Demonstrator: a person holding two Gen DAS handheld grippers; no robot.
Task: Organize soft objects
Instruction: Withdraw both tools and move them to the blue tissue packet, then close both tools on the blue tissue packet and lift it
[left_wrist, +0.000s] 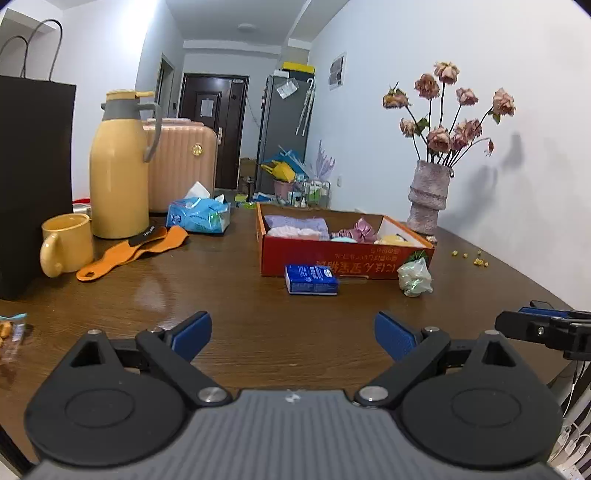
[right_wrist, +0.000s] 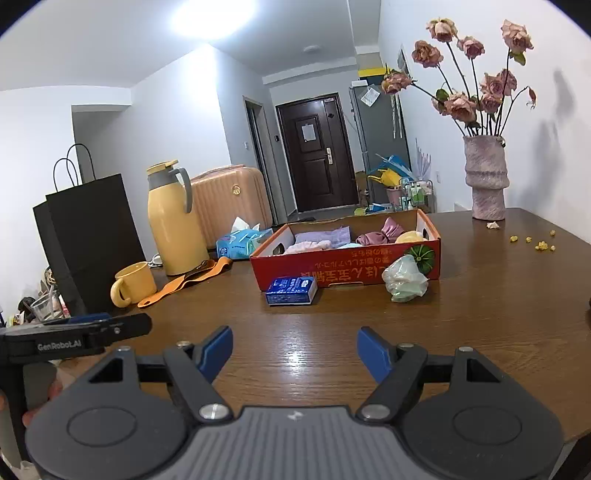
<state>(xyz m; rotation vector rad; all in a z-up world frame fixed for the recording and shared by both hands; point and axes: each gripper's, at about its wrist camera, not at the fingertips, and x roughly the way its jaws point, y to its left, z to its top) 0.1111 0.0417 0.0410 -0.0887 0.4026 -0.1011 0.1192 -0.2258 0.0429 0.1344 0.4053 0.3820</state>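
Observation:
A red cardboard box (left_wrist: 343, 260) (right_wrist: 332, 264) sits mid-table and holds folded purple and pink cloths (left_wrist: 295, 226) (right_wrist: 325, 236), a mauve scrunchie (left_wrist: 360, 229) and a yellow soft item (right_wrist: 410, 236). In front of the box lie a blue tissue pack (left_wrist: 311, 279) (right_wrist: 291, 291) and a crumpled pale green bag (left_wrist: 414, 277) (right_wrist: 404, 278). My left gripper (left_wrist: 293, 336) is open over bare table, well short of the pack. My right gripper (right_wrist: 294, 352) is open too, with nothing between its fingers.
On the left stand a black paper bag (left_wrist: 33, 177), a yellow mug (left_wrist: 66, 243), a yellow thermos (left_wrist: 120, 170), an orange strap (left_wrist: 133, 253) and a blue tissue bag (left_wrist: 199, 214). A vase of dried roses (left_wrist: 428, 195) stands at the back right. Snack packets (left_wrist: 11, 332) lie at the left edge.

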